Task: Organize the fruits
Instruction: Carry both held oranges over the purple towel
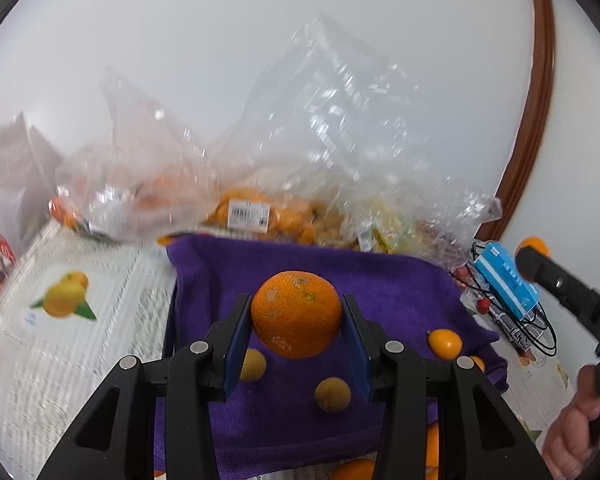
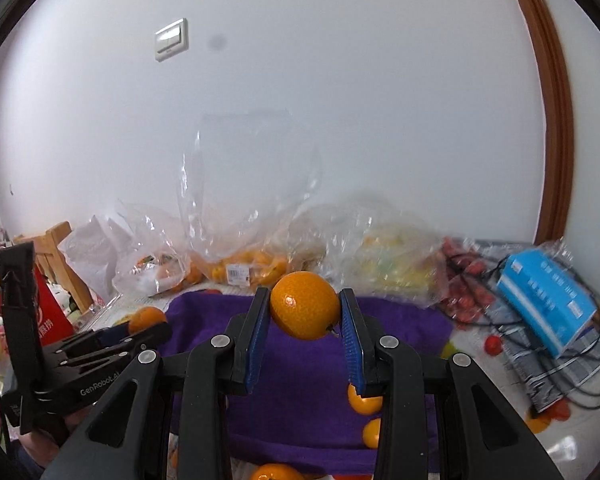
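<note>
My left gripper is shut on a large orange and holds it above a purple towel. Three small yellow-orange fruits lie loose on the towel beneath it. My right gripper is shut on a smaller orange fruit with a short stem, also above the purple towel. More small fruits lie on the towel under its right finger. In the right wrist view the left gripper shows at the left with its orange.
Clear plastic bags of oranges and other fruit pile up against the white wall behind the towel. A blue box on black cables and a bag of red fruits sit at the right. A person's hand grips the right handle.
</note>
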